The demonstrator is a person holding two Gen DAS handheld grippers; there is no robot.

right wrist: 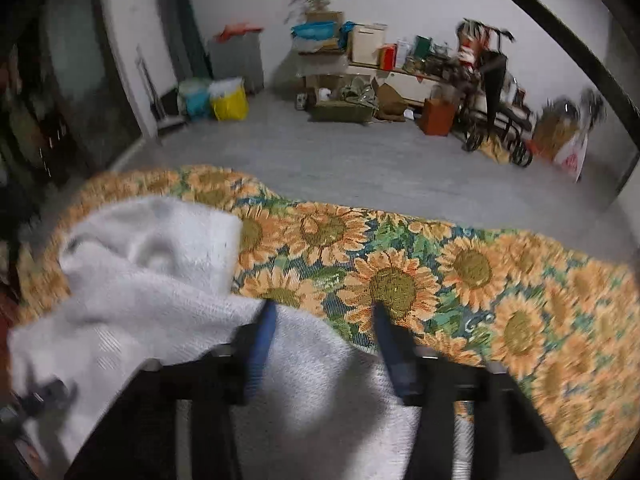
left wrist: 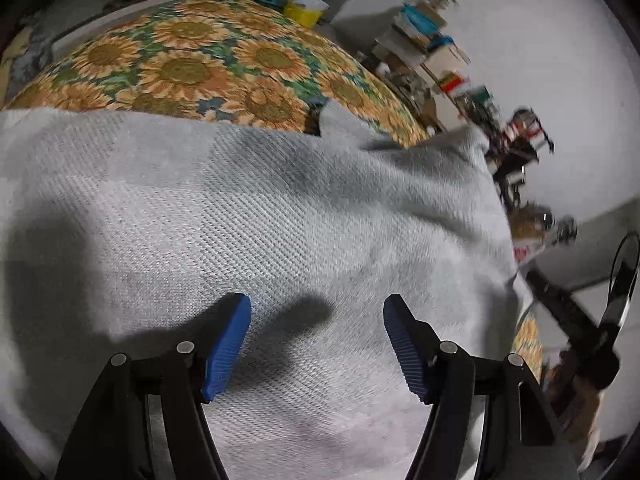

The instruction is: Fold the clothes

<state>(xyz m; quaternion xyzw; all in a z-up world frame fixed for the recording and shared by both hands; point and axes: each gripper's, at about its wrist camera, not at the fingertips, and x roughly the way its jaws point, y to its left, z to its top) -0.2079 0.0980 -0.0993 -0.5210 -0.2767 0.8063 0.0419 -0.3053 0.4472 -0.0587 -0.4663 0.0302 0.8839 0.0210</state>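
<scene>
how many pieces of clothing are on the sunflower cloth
1 that I can tell: a pale grey knit garment, spread under the left gripper and bunched at the left of the right wrist view. More could lie hidden beneath it or out of view.

Grey garment [left wrist: 248, 216]: coarse matt knit; sunflower cover [right wrist: 400, 280]: woven cloth; blue pads [left wrist: 228, 344]: ribbed

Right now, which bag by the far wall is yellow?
The yellow bag, rightmost of the pair on the floor; its neighbour, the teal bag, sits left.
</scene>
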